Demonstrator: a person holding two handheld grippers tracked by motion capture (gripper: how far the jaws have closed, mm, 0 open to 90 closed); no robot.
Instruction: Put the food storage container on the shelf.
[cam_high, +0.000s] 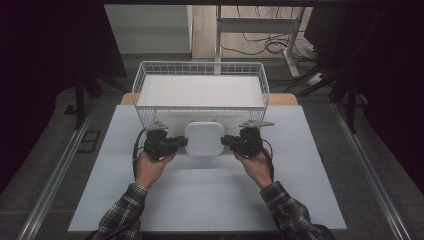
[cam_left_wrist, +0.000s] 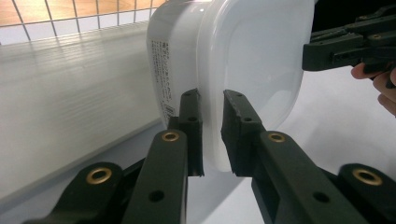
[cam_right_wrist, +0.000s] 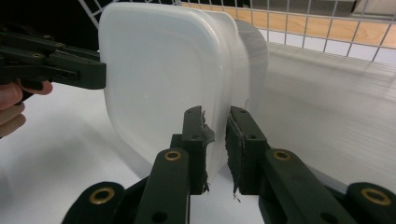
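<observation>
A white, translucent plastic container (cam_high: 204, 138) with a rounded square lid is held between my two grippers, just in front of the wire basket (cam_high: 200, 65). My left gripper (cam_high: 184, 142) pinches the rim on the container's left side. In the left gripper view the jaws (cam_left_wrist: 212, 135) close on the rim of the container (cam_left_wrist: 252, 56), with the right gripper (cam_left_wrist: 336, 51) farther off. My right gripper (cam_high: 225, 141) pinches the opposite edge. In the right gripper view its jaws (cam_right_wrist: 215, 144) clamp the rim of the container (cam_right_wrist: 163, 74).
The white wire basket stands at the table's far side with a white ribbed sheet (cam_high: 200, 90) lying in it. A pale mat (cam_high: 200, 200) covers the table. Dark curtains flank both sides; cables and a desk frame (cam_high: 260, 30) lie beyond the table.
</observation>
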